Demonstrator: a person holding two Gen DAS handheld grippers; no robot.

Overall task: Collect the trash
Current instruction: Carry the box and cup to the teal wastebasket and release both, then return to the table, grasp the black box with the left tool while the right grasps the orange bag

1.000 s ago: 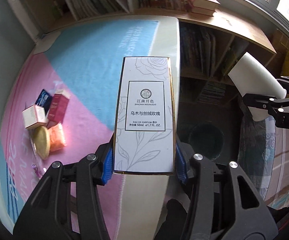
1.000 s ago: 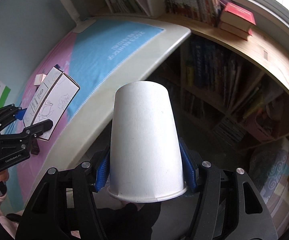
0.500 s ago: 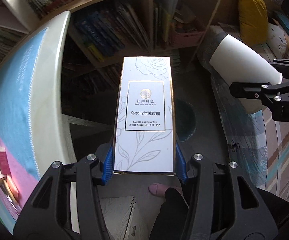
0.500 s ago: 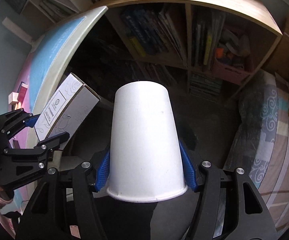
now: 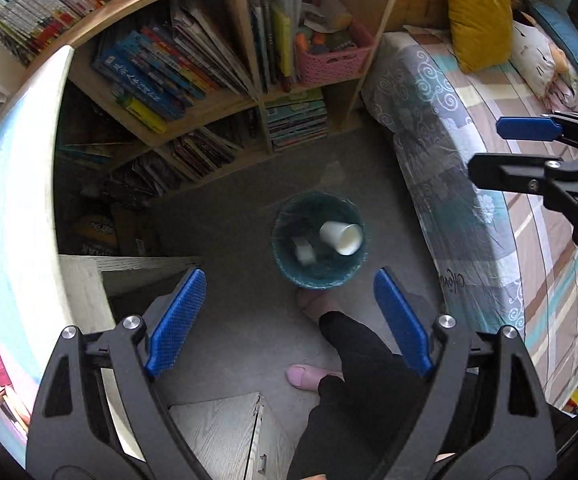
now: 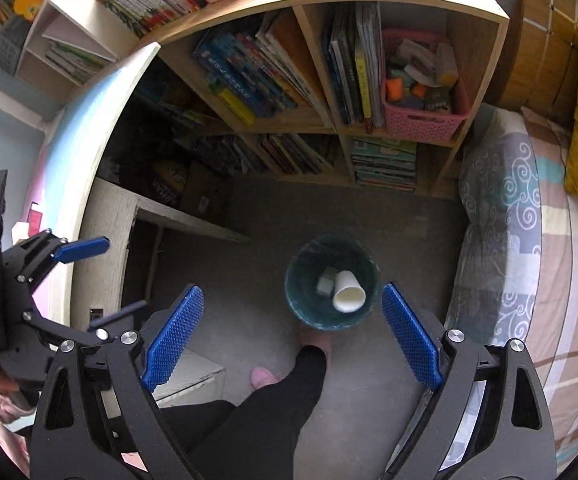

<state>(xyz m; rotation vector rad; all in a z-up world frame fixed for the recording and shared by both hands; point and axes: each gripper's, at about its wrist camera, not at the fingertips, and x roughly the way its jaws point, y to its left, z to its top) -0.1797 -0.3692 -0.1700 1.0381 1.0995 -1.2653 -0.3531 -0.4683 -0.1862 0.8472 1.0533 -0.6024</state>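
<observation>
daylight, soft | floor dim | strong fisheye edge bending | bin contents possibly motion-blurred

Left gripper (image 5: 289,316): jaws spread wide, nothing between the blue pads, held above a teal waste bin (image 5: 356,268) on grey floor. Bin contents: white paper cup (image 5: 341,237) on its side, pale box (image 5: 303,249) beside it. Right gripper (image 5: 501,148) at far right, jaws apart, over the bed (image 5: 489,184); bookshelf (image 5: 209,80) beyond.

text: none legible — book spines (image 6: 249,76) and bedsheet script (image 5: 451,280) too blurred
</observation>
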